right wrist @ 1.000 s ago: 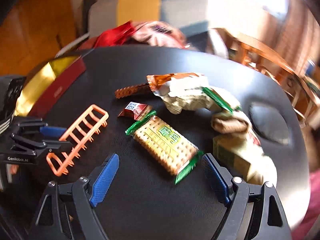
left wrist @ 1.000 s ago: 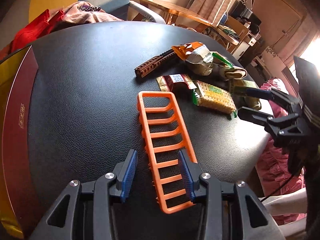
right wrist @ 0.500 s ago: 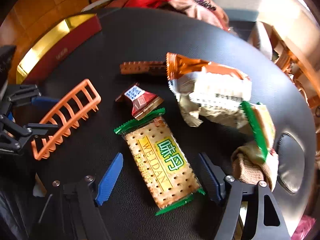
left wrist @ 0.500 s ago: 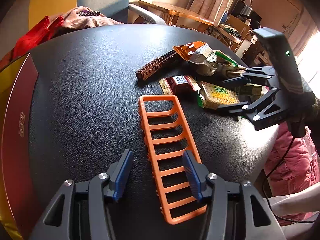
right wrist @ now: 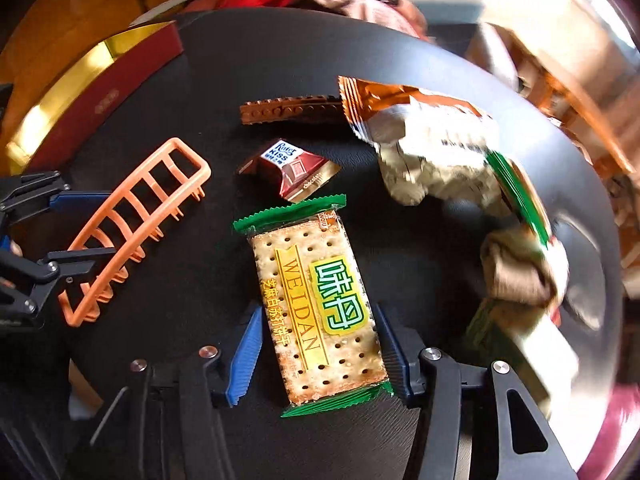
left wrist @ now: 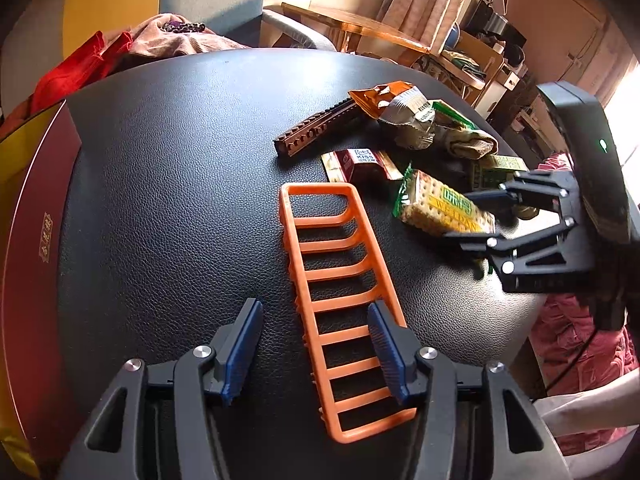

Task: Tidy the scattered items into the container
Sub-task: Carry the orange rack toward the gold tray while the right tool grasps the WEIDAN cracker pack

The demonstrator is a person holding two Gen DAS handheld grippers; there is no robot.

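Tongs on my right [right wrist: 316, 354] are closing across the cracker pack [right wrist: 316, 308], not yet gripping, its length along them; left tongs [left wrist: 316, 354], wide, straddle the orange rack [left wrist: 340, 292].

The left tongs [left wrist: 316, 350] point steeply down at the counter [left wrist: 168, 184], blue pads spread apart, touching nothing. The right tongs [right wrist: 318, 354] tilt down more steeply over the same counter, their jaws closing, the right pad [right wrist: 394, 354] nearly at contact.
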